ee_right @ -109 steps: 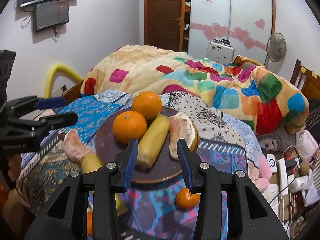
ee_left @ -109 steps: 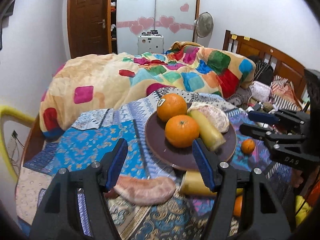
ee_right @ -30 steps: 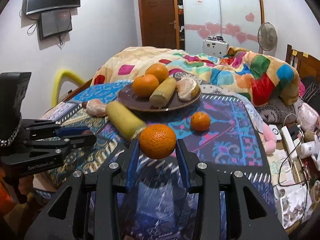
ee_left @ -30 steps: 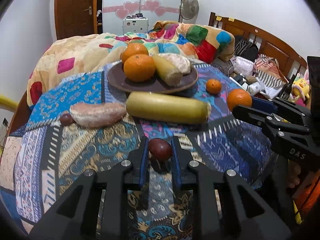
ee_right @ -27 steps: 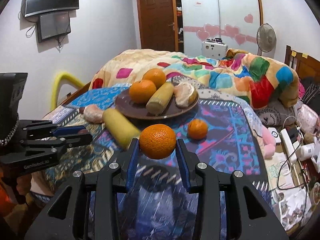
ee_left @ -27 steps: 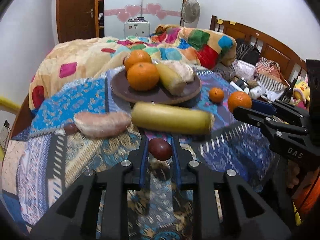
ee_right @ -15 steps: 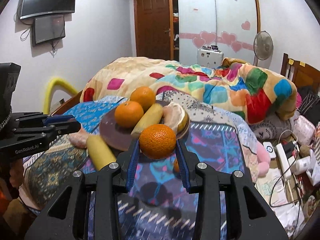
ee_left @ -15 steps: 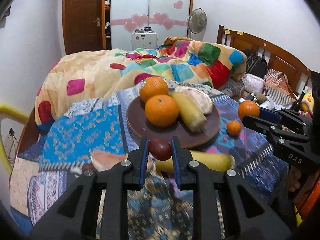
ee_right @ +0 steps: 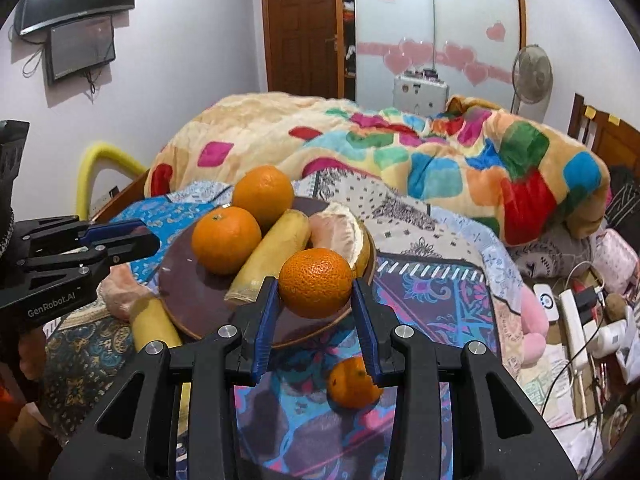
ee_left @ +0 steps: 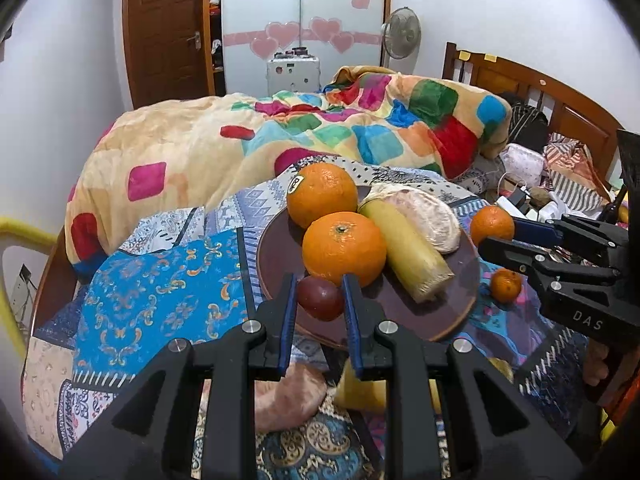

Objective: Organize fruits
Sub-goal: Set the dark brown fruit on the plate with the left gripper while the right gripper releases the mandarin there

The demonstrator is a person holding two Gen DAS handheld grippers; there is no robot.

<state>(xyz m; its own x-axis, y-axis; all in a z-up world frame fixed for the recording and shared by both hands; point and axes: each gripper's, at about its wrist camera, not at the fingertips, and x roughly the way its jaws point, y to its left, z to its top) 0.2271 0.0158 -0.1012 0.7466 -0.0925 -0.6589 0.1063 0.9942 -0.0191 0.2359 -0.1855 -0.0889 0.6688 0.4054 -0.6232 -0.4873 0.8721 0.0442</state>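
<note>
A: Carrying two fruits at once, we have the left claw [ee_left: 320, 304] clamped on a small dark red fruit [ee_left: 319, 298], poised over the near edge of the brown plate [ee_left: 276, 276], and the right claw [ee_right: 314, 300] clamped on an orange [ee_right: 316, 282] above the plate's near right rim.

B: Where do we set them? Two big oranges [ee_left: 344, 248], a yellow banana-like fruit [ee_left: 408, 256] and a peeled pomelo piece [ee_left: 424, 216] already crowd the plate.

A: We'd judge the bare brown patch in front of those oranges best for the red fruit, and the free stretch by the pomelo for ours on the right. Lower each until it touches before we part the claws (round fruit rolls, and the plate sits on soft patterned cloth [ee_left: 160, 288]).

B: What's outside the plate?

A: A small tangerine [ee_right: 352, 384] just right of it, a pink pomelo slice [ee_left: 288, 400] and another yellow fruit [ee_right: 154, 324] just in front.

B: Any writing?

A: "DAS" shows on the right tool in the left view, "GenRobot.AI" on the left tool in the right view. The far orange [ee_left: 322, 194] on the plate wears a sticker [ee_left: 296, 184], too small for us to read.
</note>
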